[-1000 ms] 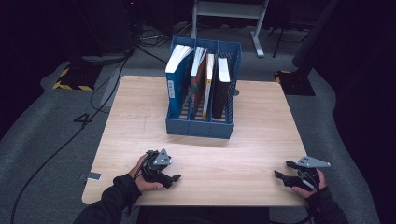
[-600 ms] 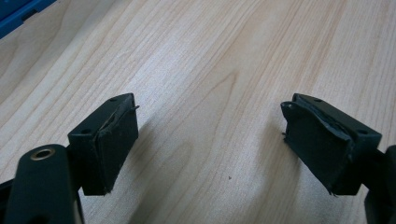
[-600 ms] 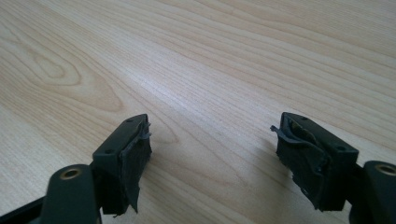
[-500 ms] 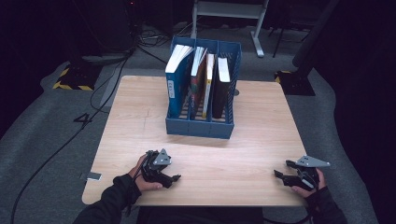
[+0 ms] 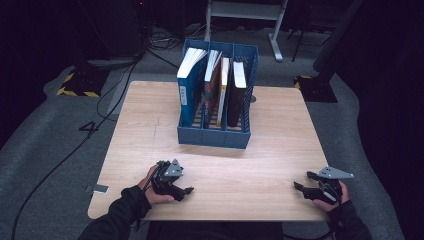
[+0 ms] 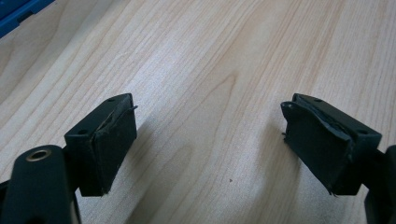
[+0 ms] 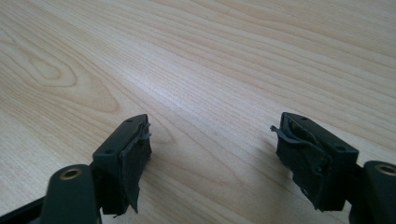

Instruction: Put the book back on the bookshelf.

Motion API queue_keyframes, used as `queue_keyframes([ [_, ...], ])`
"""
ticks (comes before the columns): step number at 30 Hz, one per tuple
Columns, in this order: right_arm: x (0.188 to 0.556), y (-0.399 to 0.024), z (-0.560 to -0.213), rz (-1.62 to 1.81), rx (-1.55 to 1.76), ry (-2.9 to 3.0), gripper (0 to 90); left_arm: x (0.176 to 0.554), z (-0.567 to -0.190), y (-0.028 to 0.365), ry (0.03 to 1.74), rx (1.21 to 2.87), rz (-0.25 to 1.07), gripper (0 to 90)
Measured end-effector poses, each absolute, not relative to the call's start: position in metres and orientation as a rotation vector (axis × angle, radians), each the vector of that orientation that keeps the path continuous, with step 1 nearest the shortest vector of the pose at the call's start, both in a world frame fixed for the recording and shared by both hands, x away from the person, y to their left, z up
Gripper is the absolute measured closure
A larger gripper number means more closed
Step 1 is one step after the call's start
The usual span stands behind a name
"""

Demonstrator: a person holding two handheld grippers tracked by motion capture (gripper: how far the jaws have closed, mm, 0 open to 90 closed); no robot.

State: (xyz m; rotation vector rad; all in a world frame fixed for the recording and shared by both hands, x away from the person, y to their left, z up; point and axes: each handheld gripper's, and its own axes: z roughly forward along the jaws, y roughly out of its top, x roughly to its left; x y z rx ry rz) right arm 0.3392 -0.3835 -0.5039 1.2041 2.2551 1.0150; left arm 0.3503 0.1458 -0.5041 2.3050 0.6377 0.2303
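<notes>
My left gripper [image 5: 186, 186] rests low over the wooden table [image 5: 150, 125] near its front edge, left of centre, held in a gloved hand. In the left gripper view its jaws [image 6: 208, 140] stand wide apart with bare wood between them. At the table's front right corner sits my right gripper [image 5: 302, 181], pointing left. Its jaws in the right gripper view [image 7: 212, 161] are also open and hold nothing.
A blue file rack [image 5: 215, 137] stands at the middle of the table toward the back, with several books upright in its slots. A corner of it appears at the top left of the left gripper view [image 6: 18, 14]. Cables and a stand's legs lie on the floor behind.
</notes>
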Motion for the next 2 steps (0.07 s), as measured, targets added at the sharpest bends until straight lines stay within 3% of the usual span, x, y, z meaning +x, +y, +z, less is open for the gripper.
queue_keyframes([
  [2,0.3393,-0.3834,-0.504,1.016,1.207,2.252,25.8,0.3503,-0.5041,0.1458,0.638,2.305,0.231,16.9],
])
